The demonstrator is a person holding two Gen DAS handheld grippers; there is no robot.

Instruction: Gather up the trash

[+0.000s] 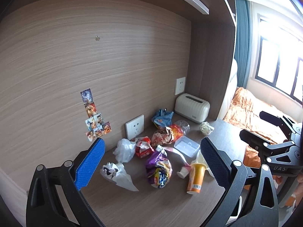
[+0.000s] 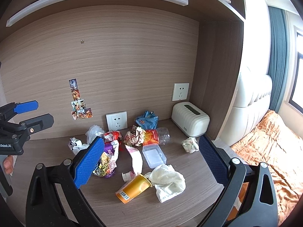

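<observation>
Trash lies scattered on the wooden desk (image 2: 170,204). An orange cup (image 2: 133,188) (image 1: 196,177) lies on its side next to a white crumpled tissue (image 2: 168,181). Further back are a purple snack bag (image 2: 108,160) (image 1: 158,168), a clear plastic box (image 2: 153,155) (image 1: 186,146), a crushed bottle with a red label (image 2: 157,136), a blue wrapper (image 2: 146,120) and white plastic bags (image 1: 124,149). My right gripper (image 2: 149,162) hovers open above the pile, holding nothing. My left gripper (image 1: 151,164) is open too, over the desk's left part.
A white tissue box (image 2: 190,120) stands at the back right corner under a wall socket (image 2: 180,91). A second socket (image 2: 116,120) and stickers (image 2: 79,104) are on the back panel. A shelf (image 2: 94,0) overhangs. A bed with an orange cover (image 2: 265,151) lies right.
</observation>
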